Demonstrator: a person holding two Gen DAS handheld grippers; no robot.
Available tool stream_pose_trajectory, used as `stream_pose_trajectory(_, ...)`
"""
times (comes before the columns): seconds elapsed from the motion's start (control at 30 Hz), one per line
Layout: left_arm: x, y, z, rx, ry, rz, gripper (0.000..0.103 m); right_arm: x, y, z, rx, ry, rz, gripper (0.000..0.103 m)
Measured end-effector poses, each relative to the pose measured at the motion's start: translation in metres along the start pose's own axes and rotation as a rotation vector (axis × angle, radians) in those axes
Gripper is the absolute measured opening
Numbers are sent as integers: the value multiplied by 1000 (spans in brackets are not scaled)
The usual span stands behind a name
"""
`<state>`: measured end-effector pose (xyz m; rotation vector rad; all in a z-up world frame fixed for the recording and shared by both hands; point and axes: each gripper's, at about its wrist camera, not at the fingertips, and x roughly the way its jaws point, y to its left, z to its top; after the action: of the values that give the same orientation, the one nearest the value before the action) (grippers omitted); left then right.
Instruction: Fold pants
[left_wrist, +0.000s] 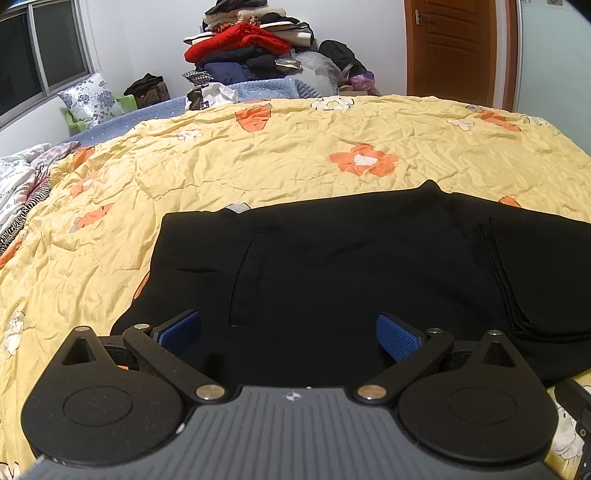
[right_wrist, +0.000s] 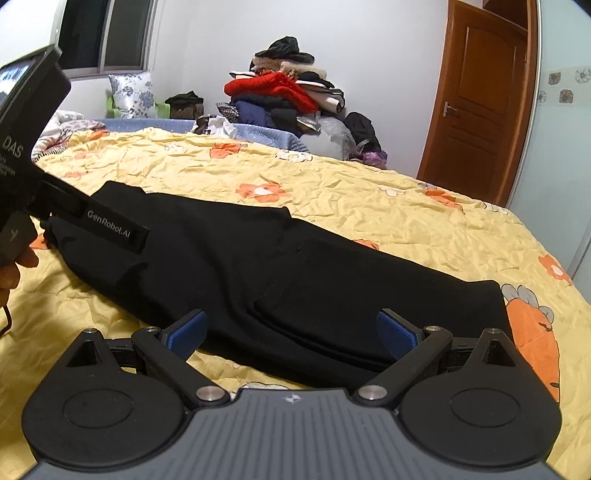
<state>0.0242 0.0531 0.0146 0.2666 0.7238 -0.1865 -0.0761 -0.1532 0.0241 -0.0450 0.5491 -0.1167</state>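
Your left hand-held gripper (left_wrist: 288, 330) has its blue-padded fingers (left_wrist: 397, 336) spread wide with nothing between them, hovering just over the near edge of the black pants (left_wrist: 332, 266). The pants lie flat on the yellow flowered quilt (left_wrist: 258, 162) that covers the bed, with a back pocket outlined toward 11 o'clock of the gripper and a doubled-over layer of fabric stacked on top at 2 o'clock. Your right hand-held gripper (right_wrist: 291, 332) is likewise spread wide and holds nothing; its fingers (right_wrist: 186, 332) straddle the near edge of the pants (right_wrist: 258, 266), where the folded layers show as stacked hems just ahead of the right-hand pad. From that view the pants run from 4 o'clock up toward 10 o'clock, and your left hand-held gripper (right_wrist: 110, 229) sits over their far end. Beyond the bed at 12 o'clock a pile of clothes (left_wrist: 251, 48) stands against the wall, with a wooden door (left_wrist: 450, 51) at 1 o'clock.
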Motion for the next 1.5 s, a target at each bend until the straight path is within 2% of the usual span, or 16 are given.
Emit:
stream_pose_trajectory(0.77, -1, 2, -1, 0, -2, 1, 103, 1, 13, 0, -80, -3, 1, 99)
stream_pose_trajectory(1.5, 2, 6, 0, -5, 10, 1, 103, 0, 16, -1, -87, -18, 15, 99)
